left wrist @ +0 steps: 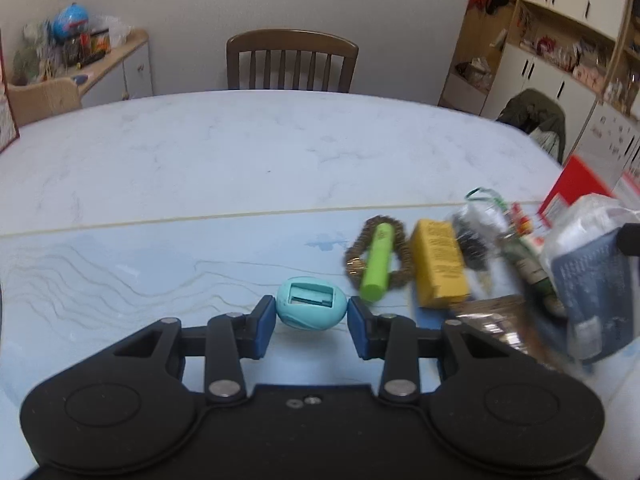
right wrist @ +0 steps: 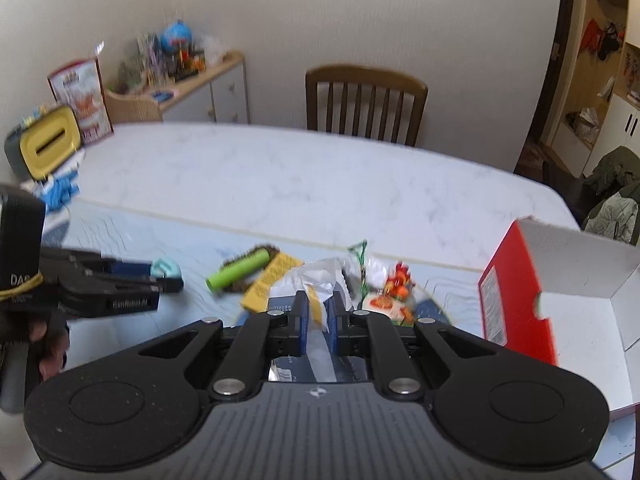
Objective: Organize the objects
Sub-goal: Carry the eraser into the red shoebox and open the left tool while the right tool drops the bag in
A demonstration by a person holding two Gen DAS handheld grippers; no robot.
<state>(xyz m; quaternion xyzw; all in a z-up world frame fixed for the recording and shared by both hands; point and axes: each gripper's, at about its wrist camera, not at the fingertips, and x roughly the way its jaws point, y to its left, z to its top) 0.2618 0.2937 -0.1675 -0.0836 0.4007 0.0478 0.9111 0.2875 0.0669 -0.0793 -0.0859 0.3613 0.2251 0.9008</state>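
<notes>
My left gripper (left wrist: 312, 314) has both blue pads against a teal egg-shaped sharpener (left wrist: 311, 307) low over the pale blue table mat (left wrist: 160, 272). The right wrist view shows that sharpener (right wrist: 165, 269) at the left gripper's (right wrist: 170, 277) tip. My right gripper (right wrist: 318, 322) is shut on a clear plastic bag (right wrist: 318, 280) with something yellow inside, above a dark blue packet (right wrist: 280, 304). In the left wrist view the bag (left wrist: 588, 224) and blue packet (left wrist: 592, 280) are blurred at the right. A green tube (left wrist: 376, 266) lies across a brown ring (left wrist: 356, 258), beside a yellow box (left wrist: 438, 264).
An open red and white carton (right wrist: 560, 292) stands at the right. A snack packet with orange print (right wrist: 394, 290) lies ahead. A yellow-lidded box (right wrist: 44, 144) and blue items (right wrist: 62, 192) sit far left. A wooden chair (left wrist: 292, 60) is behind the marble table (left wrist: 240, 152). A hand (right wrist: 48, 344) holds the left gripper.
</notes>
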